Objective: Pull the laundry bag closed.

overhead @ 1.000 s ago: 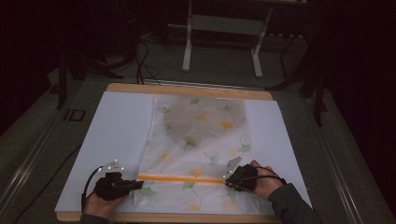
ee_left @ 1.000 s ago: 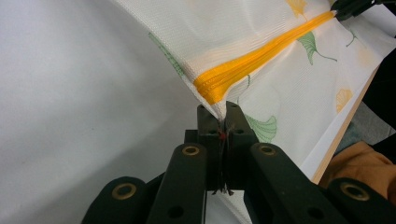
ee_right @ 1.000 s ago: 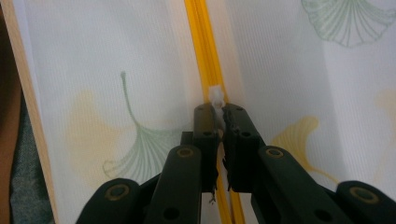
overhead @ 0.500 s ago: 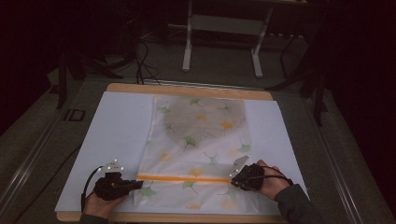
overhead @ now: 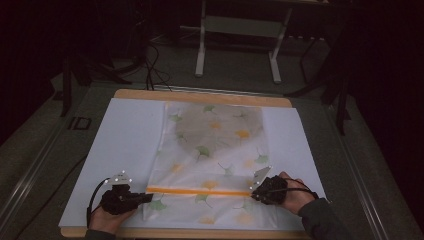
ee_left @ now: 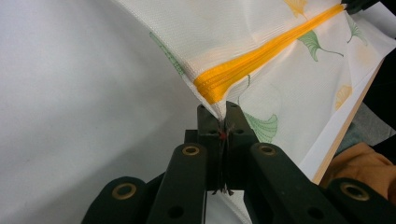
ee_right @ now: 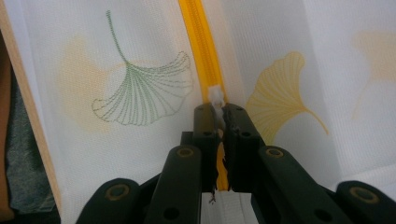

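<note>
We hold a white mesh zipper bag [overhead: 215, 150] printed with ginkgo leaves, lying on the white sheet [overhead: 125, 135] along the table's near edge. Our left gripper [ee_left: 222, 122] is clamped on the bag's left end of the orange zipper [overhead: 197, 190]; our right gripper [ee_right: 219, 122] is pinched on the white zipper pull [ee_right: 216, 95] at its right end.

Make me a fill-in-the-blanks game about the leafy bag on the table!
The zipper on the bag is coloured ____.
The bag is printed with green and yellow ____.
The left gripper is shut on the bag's ____.
The right gripper pinches the white zipper ____.

Missing words: orange; leaves; corner; pull
</note>
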`<state>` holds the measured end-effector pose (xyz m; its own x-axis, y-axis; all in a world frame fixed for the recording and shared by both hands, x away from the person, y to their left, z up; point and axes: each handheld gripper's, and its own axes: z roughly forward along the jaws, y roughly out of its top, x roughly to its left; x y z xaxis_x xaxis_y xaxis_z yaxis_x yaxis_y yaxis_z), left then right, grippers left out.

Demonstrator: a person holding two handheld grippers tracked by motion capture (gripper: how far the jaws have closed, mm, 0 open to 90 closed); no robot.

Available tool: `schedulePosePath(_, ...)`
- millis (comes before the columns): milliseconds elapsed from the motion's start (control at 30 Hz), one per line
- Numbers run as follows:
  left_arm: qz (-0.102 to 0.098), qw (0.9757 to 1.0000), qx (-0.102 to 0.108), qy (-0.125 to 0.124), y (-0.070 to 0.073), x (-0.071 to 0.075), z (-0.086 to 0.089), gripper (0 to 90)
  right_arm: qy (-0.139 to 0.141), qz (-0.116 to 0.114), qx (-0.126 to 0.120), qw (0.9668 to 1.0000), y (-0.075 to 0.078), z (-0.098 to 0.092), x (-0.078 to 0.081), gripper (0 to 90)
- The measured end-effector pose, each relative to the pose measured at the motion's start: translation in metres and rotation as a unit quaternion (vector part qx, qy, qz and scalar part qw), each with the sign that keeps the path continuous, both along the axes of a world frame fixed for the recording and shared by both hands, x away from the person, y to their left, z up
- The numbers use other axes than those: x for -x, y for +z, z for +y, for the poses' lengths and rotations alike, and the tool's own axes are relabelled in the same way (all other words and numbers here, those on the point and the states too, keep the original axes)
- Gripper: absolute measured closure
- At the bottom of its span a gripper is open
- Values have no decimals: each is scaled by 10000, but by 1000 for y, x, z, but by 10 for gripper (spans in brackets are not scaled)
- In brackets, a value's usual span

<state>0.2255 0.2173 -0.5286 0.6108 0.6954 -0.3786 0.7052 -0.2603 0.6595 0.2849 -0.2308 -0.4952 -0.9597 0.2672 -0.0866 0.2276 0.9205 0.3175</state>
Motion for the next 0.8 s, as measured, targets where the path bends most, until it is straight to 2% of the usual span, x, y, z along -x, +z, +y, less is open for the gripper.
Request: schedulePosePath(800,6,10000,-1,5,0,0,1,883,-102,5,71,9999,7,-17,1,844)
